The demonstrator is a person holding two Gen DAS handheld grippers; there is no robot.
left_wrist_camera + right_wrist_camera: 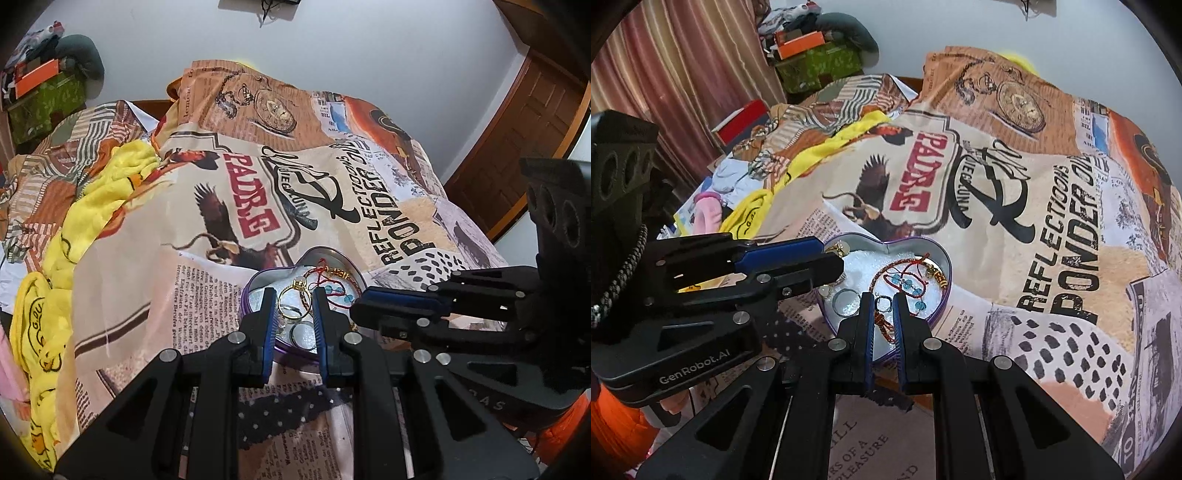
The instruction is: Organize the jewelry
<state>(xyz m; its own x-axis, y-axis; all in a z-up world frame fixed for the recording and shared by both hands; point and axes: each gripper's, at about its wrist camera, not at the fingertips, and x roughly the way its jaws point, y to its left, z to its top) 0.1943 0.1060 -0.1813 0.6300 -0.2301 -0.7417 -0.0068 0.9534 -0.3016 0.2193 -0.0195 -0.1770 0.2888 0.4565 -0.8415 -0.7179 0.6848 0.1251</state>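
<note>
Blue-padded left hand-held gripper (294,312): part-open around gold ring (291,302) | right hand-held gripper (883,308): narrowly apart over heart tin (943,258)

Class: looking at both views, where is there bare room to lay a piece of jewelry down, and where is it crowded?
Free: bedspread right of the heart tin, toward the PONDER print. Crowded: inside the tin, with rings, the beaded cord and both grippers over it.

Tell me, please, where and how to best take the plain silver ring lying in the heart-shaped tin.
Grip the silver ring across its rim, coming from straight above. It lies flat on the white lining of the heart-shaped tin, so only its thin band is offered. It lies apart from the red cord bracelet, so probably nothing tangles.
</note>
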